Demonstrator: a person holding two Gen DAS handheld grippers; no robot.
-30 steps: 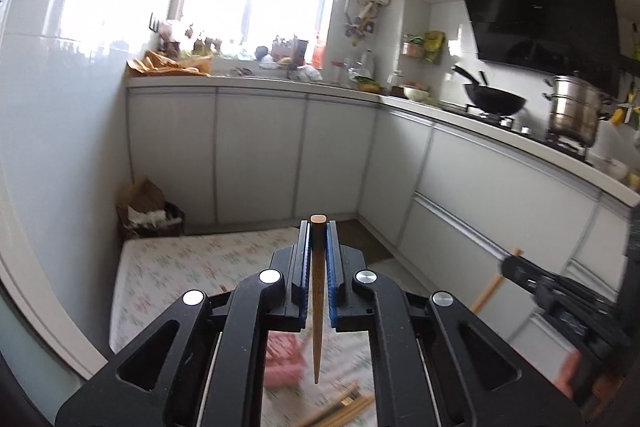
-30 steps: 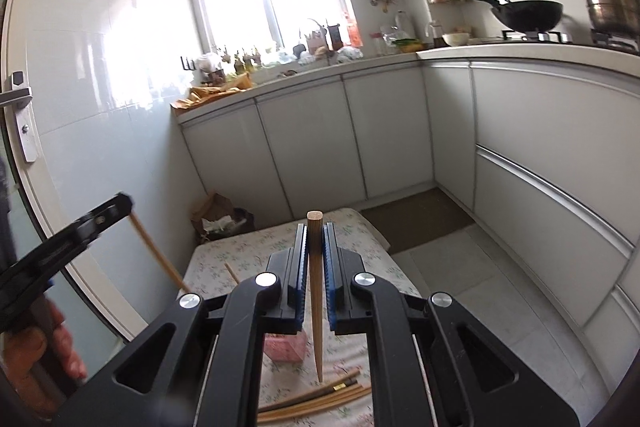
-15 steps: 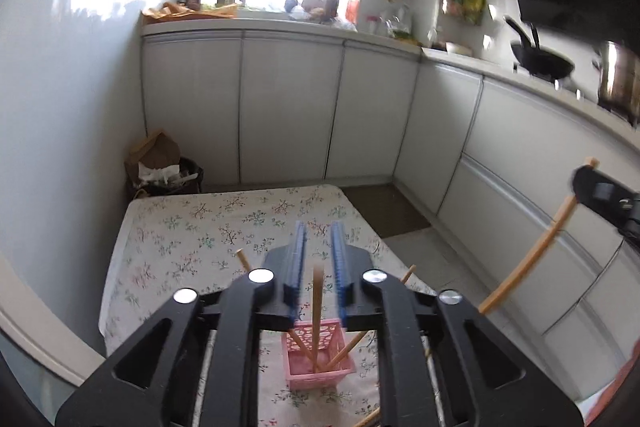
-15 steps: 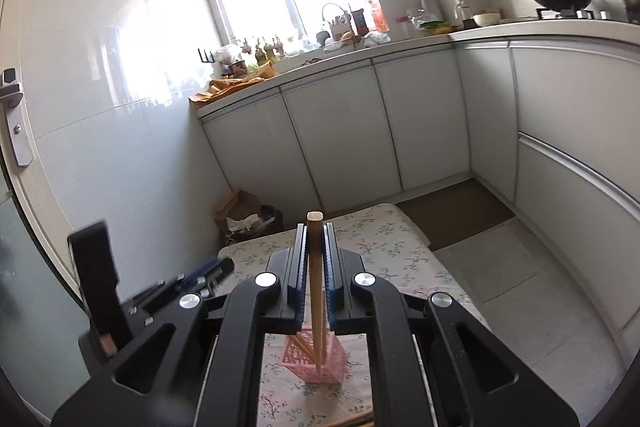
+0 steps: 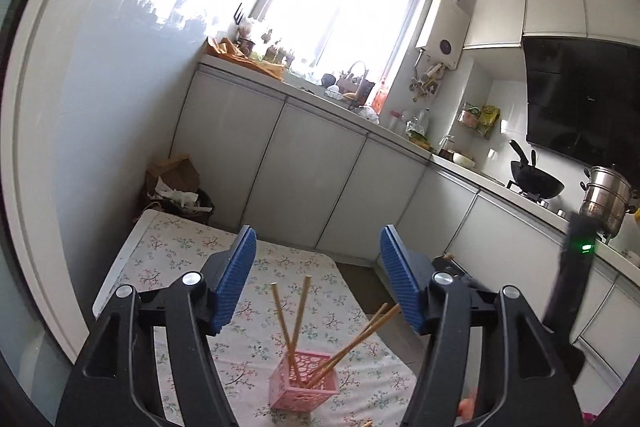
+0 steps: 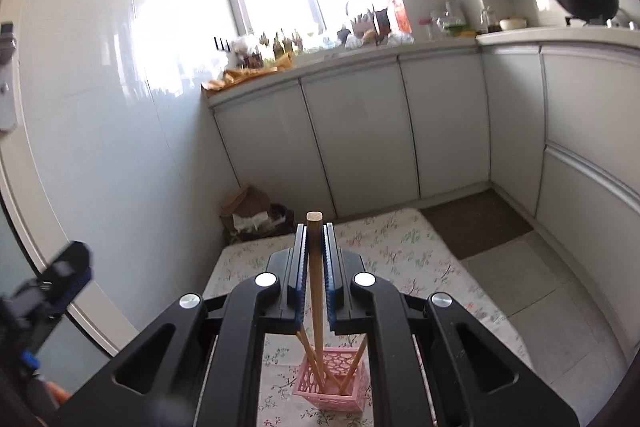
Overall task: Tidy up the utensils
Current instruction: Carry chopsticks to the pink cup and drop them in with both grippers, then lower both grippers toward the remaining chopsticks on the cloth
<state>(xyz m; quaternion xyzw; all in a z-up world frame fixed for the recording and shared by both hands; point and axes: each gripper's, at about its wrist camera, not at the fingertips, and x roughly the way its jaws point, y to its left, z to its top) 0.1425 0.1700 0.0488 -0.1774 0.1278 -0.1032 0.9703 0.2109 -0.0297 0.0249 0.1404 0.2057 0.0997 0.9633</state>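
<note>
Jaws of the left gripper (image 5: 318, 277) have just been opening and stand wide with nothing between them; those of the right gripper (image 6: 315, 269) are clamped on one upright wooden chopstick (image 6: 315, 267), its tip over the pink basket (image 6: 332, 385). Beyond, that basket sits on the floral-clothed bench (image 5: 176, 255) and holds four leaning chopsticks (image 5: 296, 323). Each stick looks light, stiff and smooth, so it is best gripped near mid-length to stop it pivoting. White kitchen cabinets (image 6: 360, 139) stand farther back.
</note>
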